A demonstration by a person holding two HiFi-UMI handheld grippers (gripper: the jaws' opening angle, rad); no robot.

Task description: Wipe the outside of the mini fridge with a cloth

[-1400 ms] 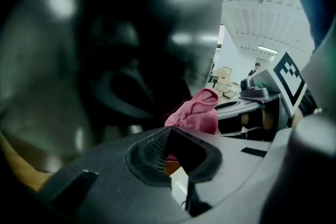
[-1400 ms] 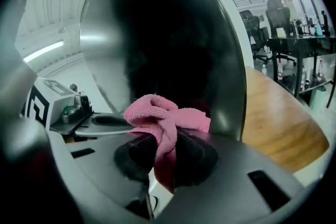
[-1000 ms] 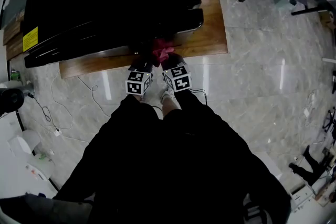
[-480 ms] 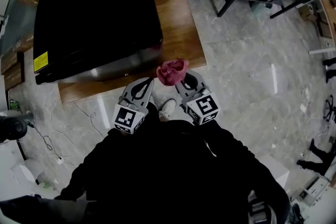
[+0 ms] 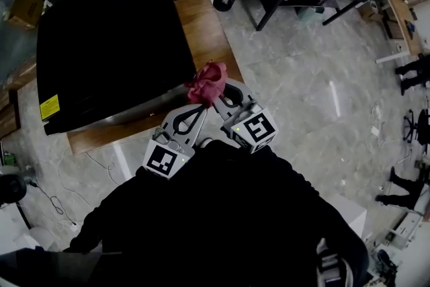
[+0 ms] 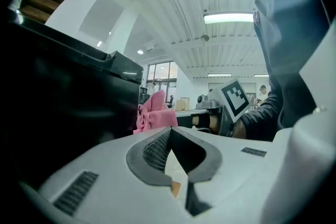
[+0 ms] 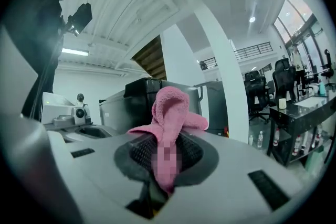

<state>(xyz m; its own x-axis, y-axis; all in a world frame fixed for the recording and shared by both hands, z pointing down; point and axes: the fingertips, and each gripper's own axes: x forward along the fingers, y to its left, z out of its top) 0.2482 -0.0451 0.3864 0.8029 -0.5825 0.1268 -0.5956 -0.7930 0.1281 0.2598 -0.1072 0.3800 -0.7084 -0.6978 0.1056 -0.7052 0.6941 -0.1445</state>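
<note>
- Both grippers are swinging back toward the fridge (image 5: 107, 44), cloth (image 5: 207, 83) now sitting at its front corner.
- Right gripper (image 5: 215, 96) is clamping the pink cloth.
- Left gripper (image 5: 196, 112) is riding alongside, jaws together, empty.

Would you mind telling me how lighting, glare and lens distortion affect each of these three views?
Head view: fisheye bending at the edges, the mini fridge nearly featureless black, white glare streaks on the glossy floor. Left gripper view: the fridge side underexposed, the ceiling lamp blown out. Right gripper view: evenly lit, the pink cloth fairly sharp, corners vignetted.
</note>
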